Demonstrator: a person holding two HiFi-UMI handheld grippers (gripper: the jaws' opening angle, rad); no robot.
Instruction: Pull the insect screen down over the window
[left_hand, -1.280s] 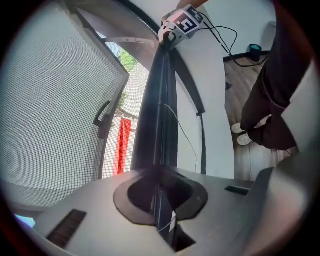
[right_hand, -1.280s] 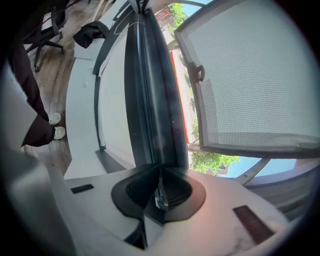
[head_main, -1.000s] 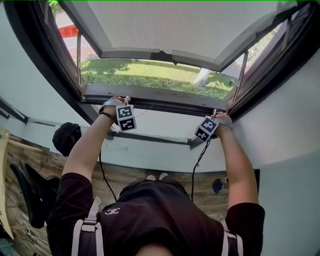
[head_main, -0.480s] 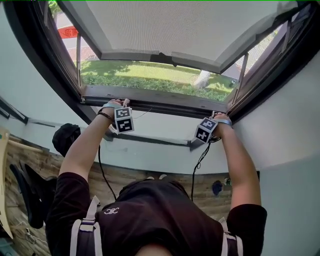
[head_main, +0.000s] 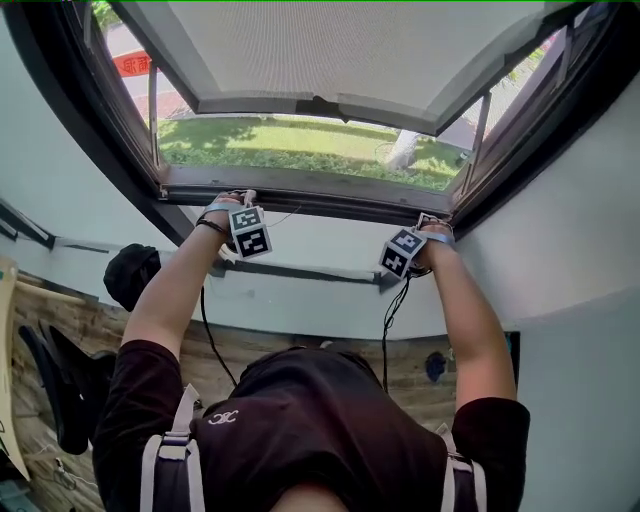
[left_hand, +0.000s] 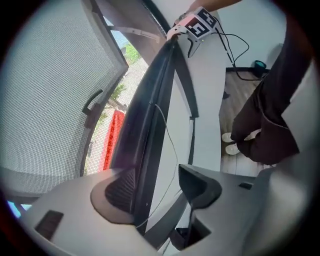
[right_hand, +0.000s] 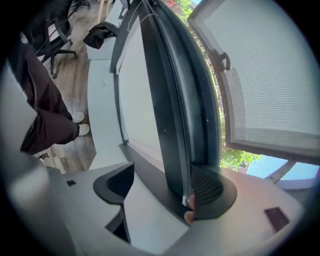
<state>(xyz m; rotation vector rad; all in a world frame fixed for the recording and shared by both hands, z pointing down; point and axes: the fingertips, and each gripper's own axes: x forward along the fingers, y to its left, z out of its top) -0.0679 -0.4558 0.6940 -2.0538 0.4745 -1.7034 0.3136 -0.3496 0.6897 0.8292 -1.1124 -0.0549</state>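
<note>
Both grippers' jaws have just been opening, while the hands stay at the same dark rail as a second ago.

The one insect screen (head_main: 330, 50) is up. Its grey bottom bar (head_main: 250, 103) carries a single dark handle (head_main: 318, 105) and stands apart from the lower window rail (head_main: 330, 197), with grass showing in the gap.

The left gripper (left_hand: 160, 187) and right gripper (right_hand: 165, 187) both gape wide around that rail. In each, the ribbed outer pad lies just beside the rail and the inner jaw stands clear, so neither has hold of anything.

Only the left gripper view shows two white shoes (left_hand: 231, 142). Only the right gripper view shows an office chair (right_hand: 50, 35).

Both arms reach straight forward, with the two marker cubes (head_main: 250, 230) hanging below the wrists.
</note>
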